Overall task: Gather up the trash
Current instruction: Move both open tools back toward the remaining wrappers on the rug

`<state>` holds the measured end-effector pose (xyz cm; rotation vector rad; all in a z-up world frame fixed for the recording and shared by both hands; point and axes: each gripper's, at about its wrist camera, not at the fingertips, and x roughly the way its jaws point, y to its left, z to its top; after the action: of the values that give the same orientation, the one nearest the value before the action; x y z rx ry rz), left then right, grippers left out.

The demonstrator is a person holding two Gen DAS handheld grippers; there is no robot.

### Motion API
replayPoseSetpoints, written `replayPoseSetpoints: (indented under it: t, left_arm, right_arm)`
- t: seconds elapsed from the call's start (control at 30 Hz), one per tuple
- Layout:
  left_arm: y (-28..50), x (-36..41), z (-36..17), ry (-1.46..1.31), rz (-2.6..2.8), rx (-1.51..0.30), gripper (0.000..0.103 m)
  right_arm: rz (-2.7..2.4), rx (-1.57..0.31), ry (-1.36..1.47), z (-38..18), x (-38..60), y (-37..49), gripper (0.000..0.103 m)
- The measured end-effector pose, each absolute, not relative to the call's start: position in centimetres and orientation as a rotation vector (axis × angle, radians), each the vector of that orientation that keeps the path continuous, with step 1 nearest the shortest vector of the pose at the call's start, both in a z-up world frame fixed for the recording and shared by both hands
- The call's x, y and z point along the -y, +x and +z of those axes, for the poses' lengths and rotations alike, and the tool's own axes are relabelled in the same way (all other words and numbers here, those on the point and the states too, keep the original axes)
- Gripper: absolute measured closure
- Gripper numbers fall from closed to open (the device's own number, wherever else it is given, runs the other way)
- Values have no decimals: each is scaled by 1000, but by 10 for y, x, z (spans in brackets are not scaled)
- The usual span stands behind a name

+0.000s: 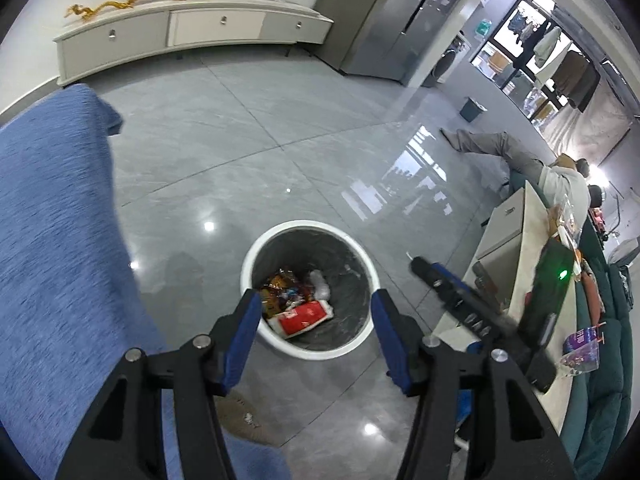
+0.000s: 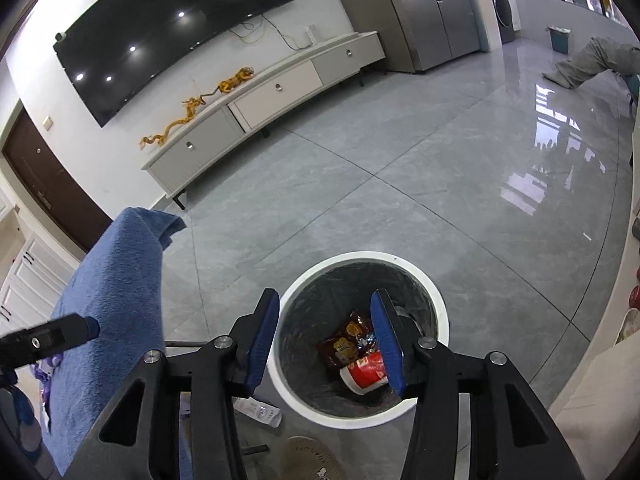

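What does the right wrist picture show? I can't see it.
An open right gripper hangs above a white bin with a red cup and wrappers inside. A blue cloth is at left, a TV behind.

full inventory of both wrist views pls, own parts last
bin: 1, white, dark liner, on floor under both tongs
red cup: 1, red and white, lying in bin
snack wrappers: several, brown and orange, in bin
blue cloth: 1, draped at left
TV: 1, black, on wall
cabinet: 1, white, under TV
dragon figure: 1, gold, on cabinet
fridge: 1, steel, right of cabinet
small bin: 1, teal, far floor
seated person: 1, far right
left tongs: open, empty, over bin
right tongs: open, empty, over bin
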<state>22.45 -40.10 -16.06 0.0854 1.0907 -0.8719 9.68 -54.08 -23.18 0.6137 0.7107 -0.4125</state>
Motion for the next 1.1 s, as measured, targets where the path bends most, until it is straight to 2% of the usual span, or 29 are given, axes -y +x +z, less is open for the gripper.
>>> replayPoseSetpoints:
  t: [0.37,0.53,0.8,0.93,1.1]
  left_arm:
    - [218,266,-137,22,-773,-1018,47]
    - [216,187,-131,-28,-659,-961,40]
    - [217,48,-142,-120,-383,-905,36]
    - [222,-5,-153,-150,-241,-896,31]
    - [239,-48,-169,-157,-100,-925,31]
  right_arm:
    - [-312,-650,507,-170,486,95,56]
    - [-235,-633,444,-143,447,110,55]
    - [-90,-632,351,-116,380,141,52]
    - [-18,-649,307,-113,348,155,51]
    - [73,-680,263,-114,308,177,49]
